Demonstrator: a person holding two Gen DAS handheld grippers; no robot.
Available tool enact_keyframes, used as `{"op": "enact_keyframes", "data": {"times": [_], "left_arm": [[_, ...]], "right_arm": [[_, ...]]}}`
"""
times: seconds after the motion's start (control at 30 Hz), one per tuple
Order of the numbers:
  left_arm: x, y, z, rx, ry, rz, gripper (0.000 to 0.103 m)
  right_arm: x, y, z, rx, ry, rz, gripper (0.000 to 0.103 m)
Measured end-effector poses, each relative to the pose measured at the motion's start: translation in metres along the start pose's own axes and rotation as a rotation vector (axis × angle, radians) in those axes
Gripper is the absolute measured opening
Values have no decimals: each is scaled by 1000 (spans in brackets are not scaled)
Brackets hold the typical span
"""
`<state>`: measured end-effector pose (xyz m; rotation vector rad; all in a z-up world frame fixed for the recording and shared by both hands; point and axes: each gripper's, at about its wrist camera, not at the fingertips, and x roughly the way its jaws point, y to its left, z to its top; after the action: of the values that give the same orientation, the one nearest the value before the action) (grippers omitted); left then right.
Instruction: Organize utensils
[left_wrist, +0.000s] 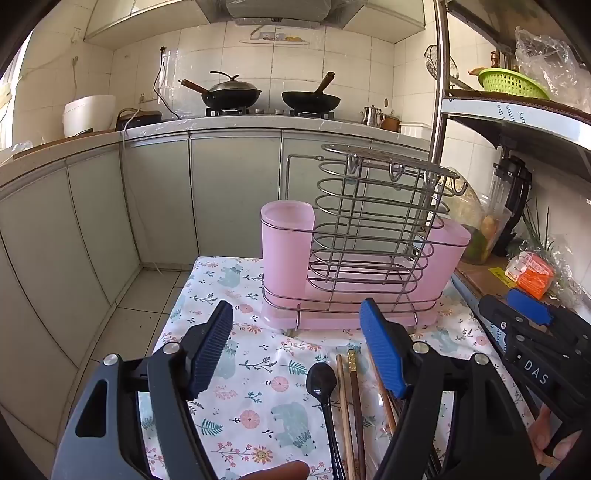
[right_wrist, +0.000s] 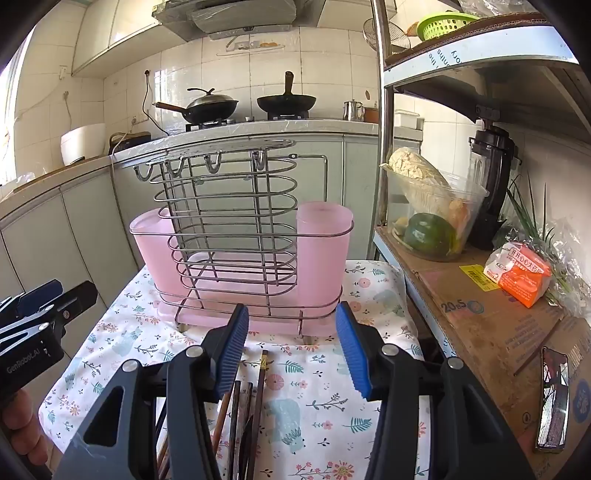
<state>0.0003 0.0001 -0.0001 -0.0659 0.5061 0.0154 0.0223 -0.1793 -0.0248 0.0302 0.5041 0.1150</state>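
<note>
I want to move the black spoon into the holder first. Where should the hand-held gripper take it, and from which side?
Probably grip the black spoon on its thin handle just below the bowl, coming from above with the left hand-held gripper, which is open. The spoon lies flat on the floral cloth, with chopsticks close on one side, so one finger has little room.

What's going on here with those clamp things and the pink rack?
A person holds a two-finger tool in each hand over a floral cloth. The left tool and right tool are both open and hold nothing. A black spoon and chopsticks lie loose on the cloth, not yet in the pink utensil holder behind them.
</note>
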Motion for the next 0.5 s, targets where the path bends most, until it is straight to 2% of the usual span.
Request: {"op": "enact_keyframes", "data": {"times": [0.5], "left_arm": [[-1, 0, 0, 2, -7, 2, 72]], "right_arm": [[-2, 1, 2, -4, 1, -2, 48]]}}
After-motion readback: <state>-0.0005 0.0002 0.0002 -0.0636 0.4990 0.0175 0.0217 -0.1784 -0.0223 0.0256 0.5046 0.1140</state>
